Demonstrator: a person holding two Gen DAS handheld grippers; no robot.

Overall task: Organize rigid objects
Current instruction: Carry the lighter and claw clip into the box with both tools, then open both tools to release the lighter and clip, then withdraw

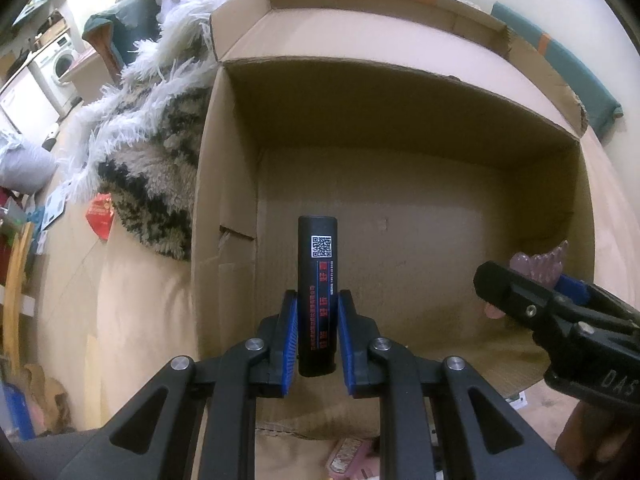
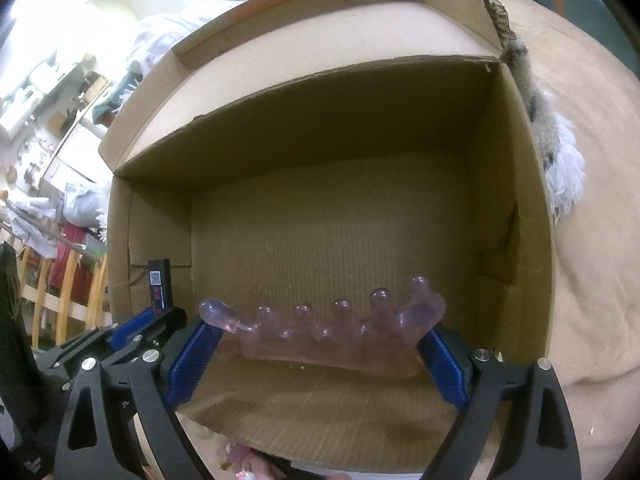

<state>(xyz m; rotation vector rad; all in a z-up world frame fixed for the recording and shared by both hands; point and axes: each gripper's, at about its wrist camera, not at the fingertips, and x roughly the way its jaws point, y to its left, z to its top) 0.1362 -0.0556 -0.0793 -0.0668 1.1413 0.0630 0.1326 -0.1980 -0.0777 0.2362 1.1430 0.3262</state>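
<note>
My left gripper [image 1: 317, 312] is shut on a slim black box [image 1: 318, 280] with a QR code and red print, held upright over the open cardboard box [image 1: 400, 208]. My right gripper [image 2: 320, 344] is shut on a translucent pink knobbed massager [image 2: 332, 332], held across its jaws over the box's near edge. In the left wrist view the right gripper [image 1: 560, 312] shows at the right with the pink massager [image 1: 540, 264] sticking out. In the right wrist view the left gripper [image 2: 132, 328] and its black box [image 2: 159, 284] show at the left. The box floor looks bare.
The cardboard box [image 2: 360, 220] sits on a beige bed sheet [image 1: 132, 320]. A shaggy black-and-white throw [image 1: 152, 152] lies against its left side. A red packet [image 1: 100, 212] lies on the sheet. A teal cushion [image 1: 560, 60] is behind. A washing machine [image 1: 56, 64] stands far left.
</note>
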